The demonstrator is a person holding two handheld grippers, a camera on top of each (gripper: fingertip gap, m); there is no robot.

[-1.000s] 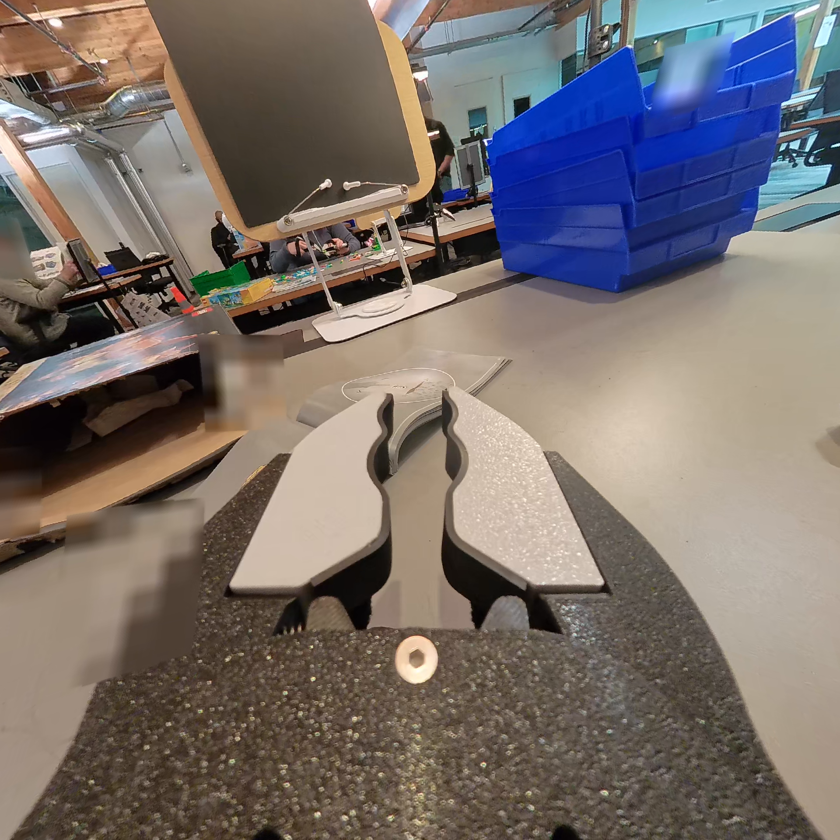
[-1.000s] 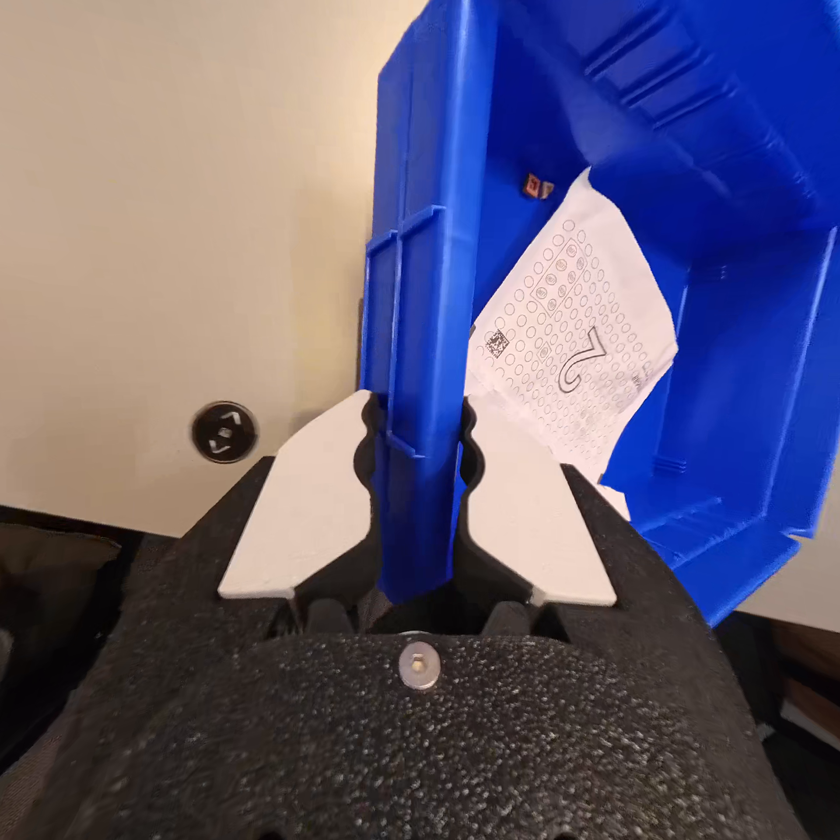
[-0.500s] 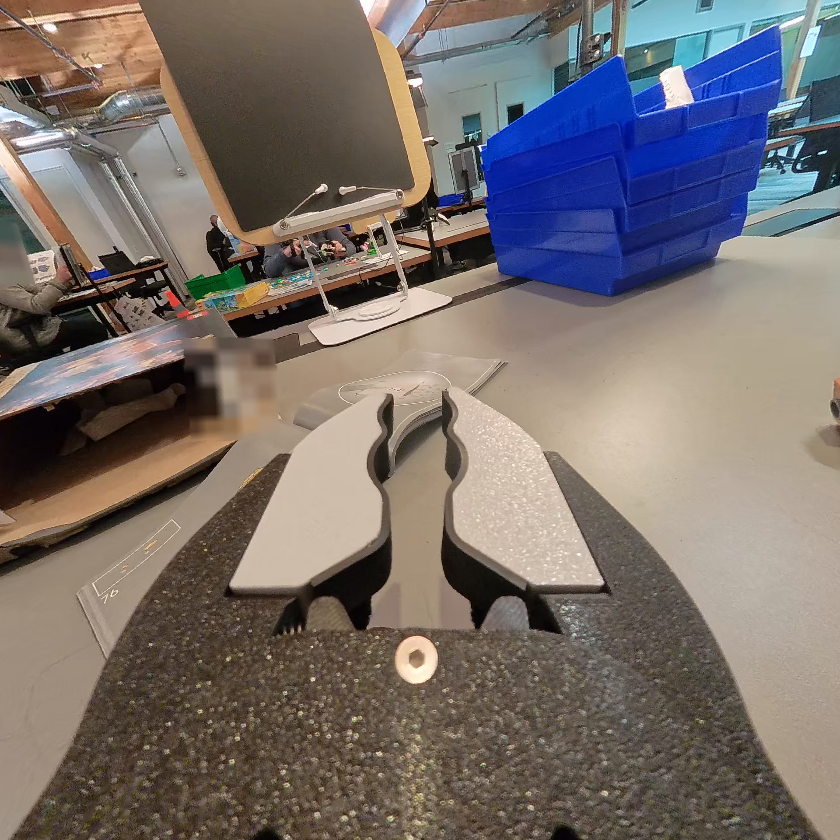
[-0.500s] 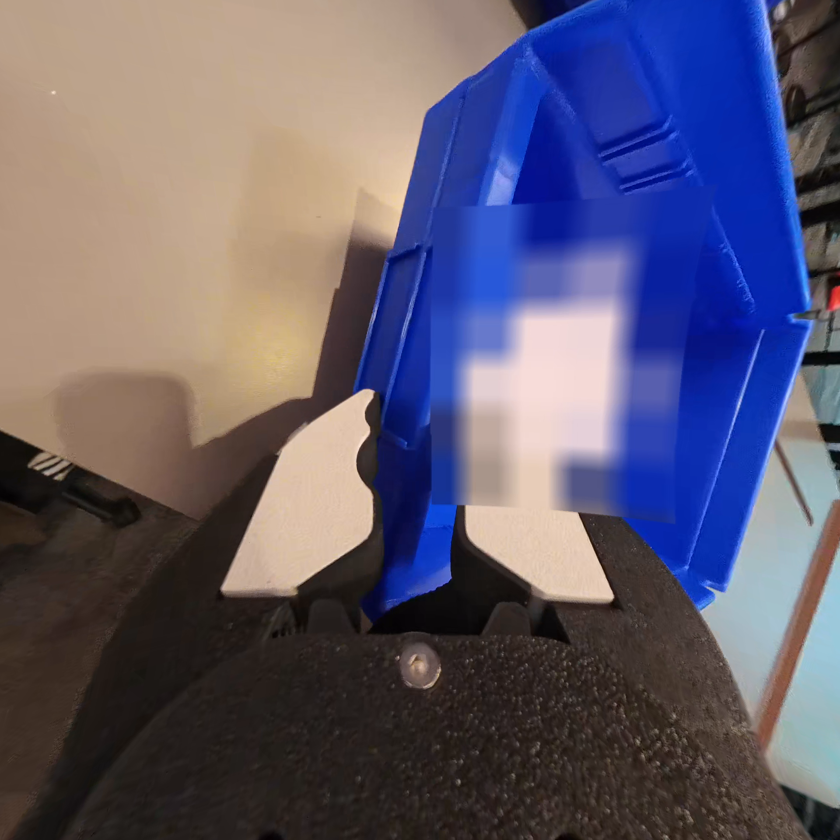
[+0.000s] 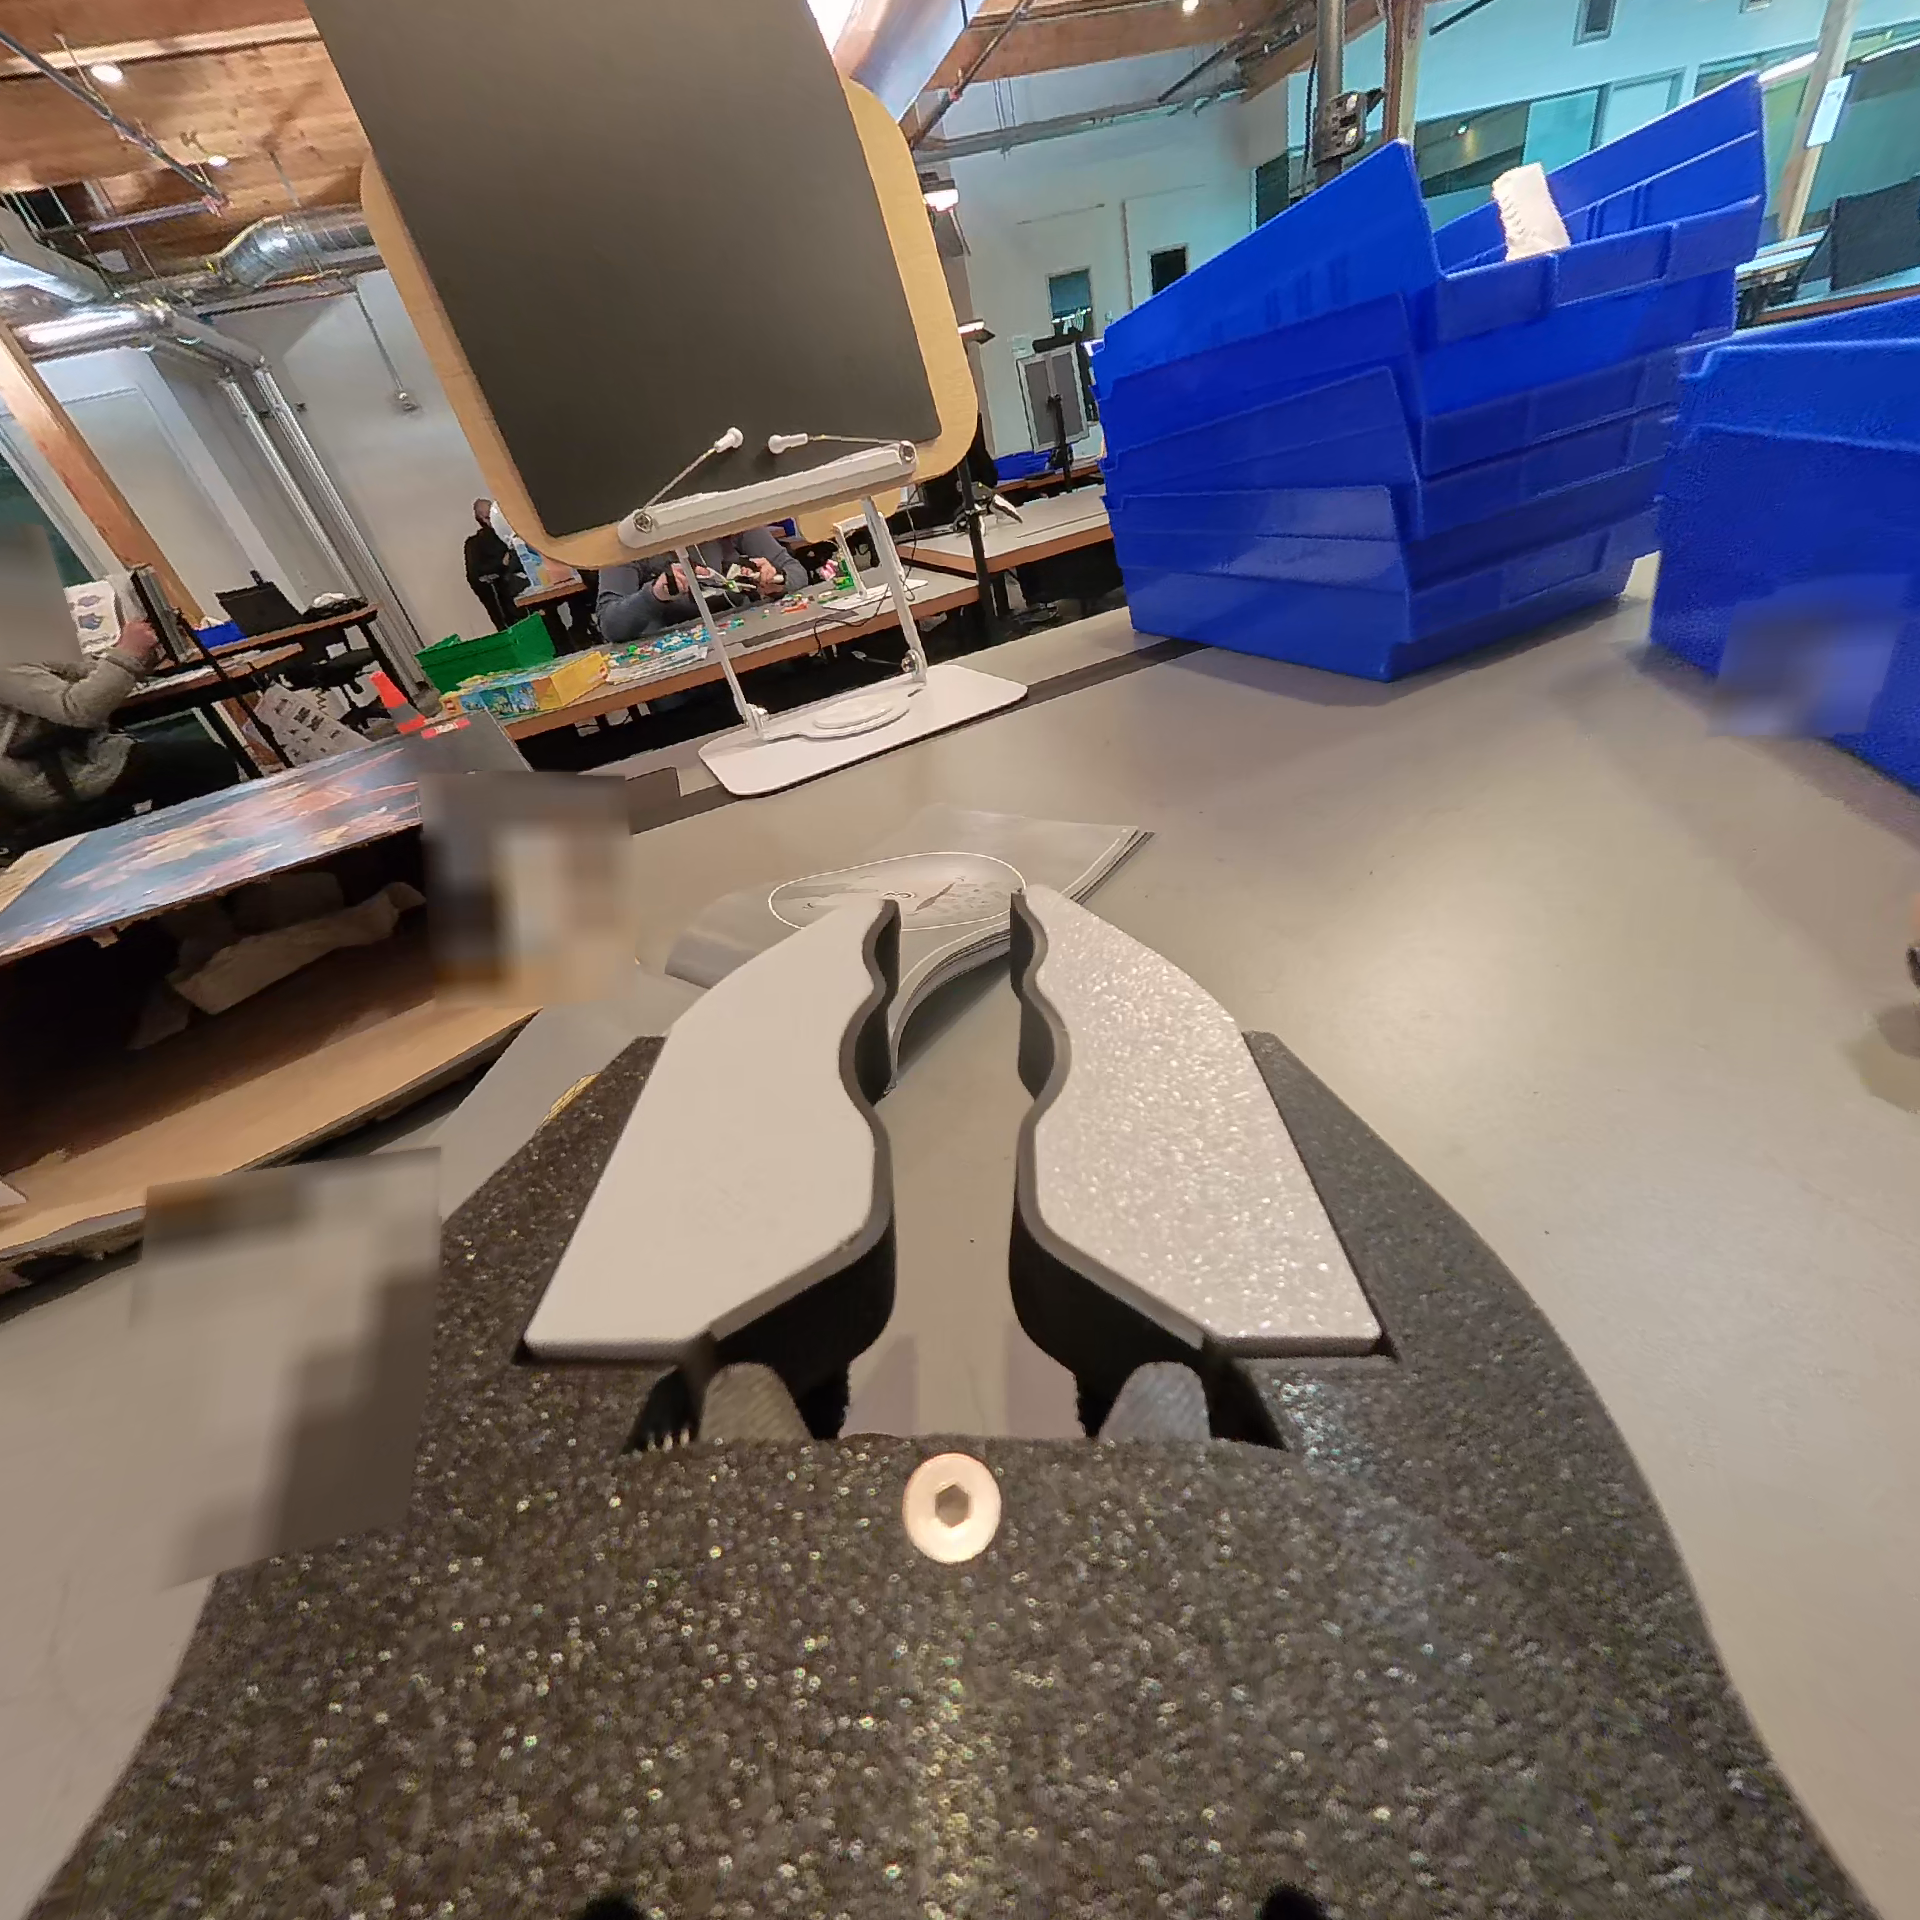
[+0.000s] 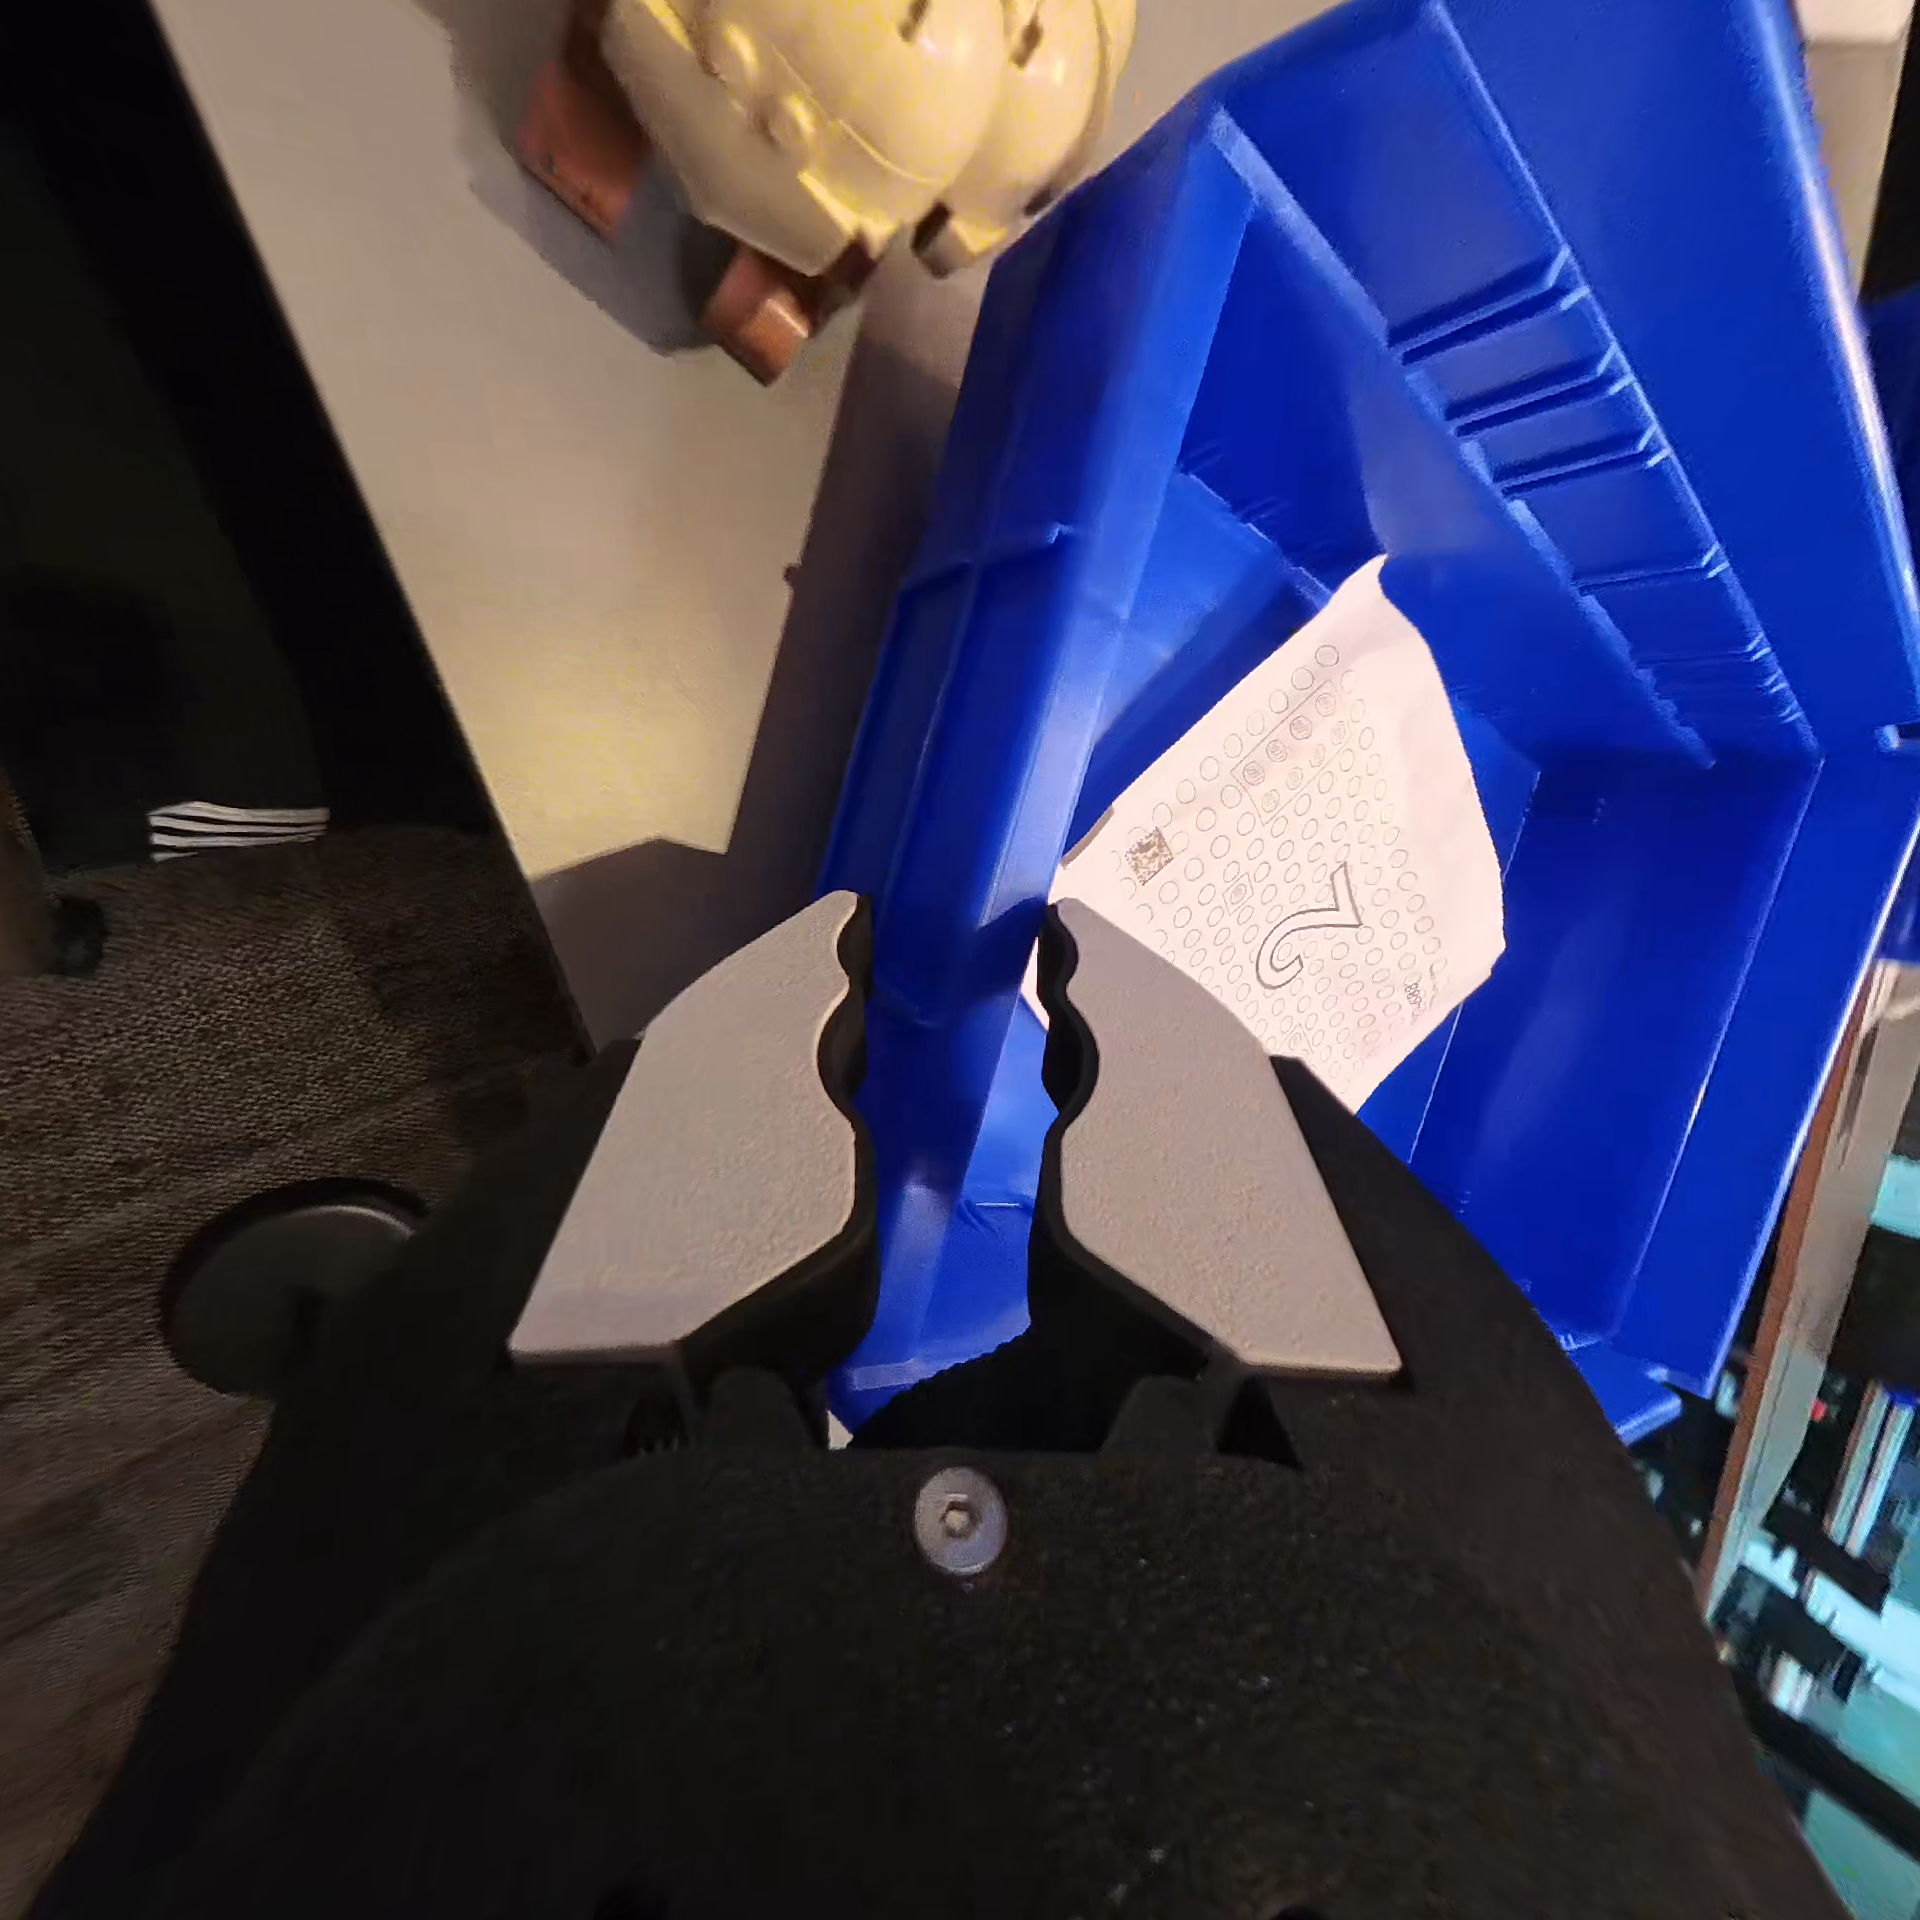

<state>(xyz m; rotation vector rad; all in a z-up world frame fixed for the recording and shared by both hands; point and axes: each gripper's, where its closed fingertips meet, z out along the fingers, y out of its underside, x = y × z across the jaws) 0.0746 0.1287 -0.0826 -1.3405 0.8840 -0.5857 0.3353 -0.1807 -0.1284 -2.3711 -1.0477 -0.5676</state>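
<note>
Between the two pads of the right gripper [image 6: 951, 925]: side wall of a blue bin [image 6: 1299, 582], wall edge running deep into the throat of the jaws. Left pad flush against the outer face of the wall, right pad against the inner face; grip closed on the wall. Bin tilted, open cavity facing the camera, far walls ribbed. Inside the bin, just right of the right fingertip: white printed paper bag [image 6: 1309, 873], flat against the bin floor, touching or nearly touching the fingertip's outer edge; contact not resolvable. Up and left of the bin, on the pale table [image 6: 499, 499]: cream-coloured toy-brick piece with brown parts [image 6: 831, 135], apart from the bin rim. Dark carpeted floor [image 6: 208, 1039] below the table edge at left.

Over the grey tabletop [image 5: 1455, 1039]: left gripper [image 5: 956, 914], jaws parted a little, nothing between the pads, bare table visible through the gap. Just beyond the fingertips: grey booklet [image 5: 935, 883] lying flat, its near curved edge showing between the tips but below them, not pinched. Farther back, centre: white stand [image 5: 862, 717] carrying a dark board with tan edge [image 5: 644, 239]. Right rear: nested stack of blue bins [image 5: 1403, 468]. Far right edge: another blue bin [image 5: 1797, 499], partly out of frame. Left: cardboard box with printed lid [image 5: 208, 842].
</note>
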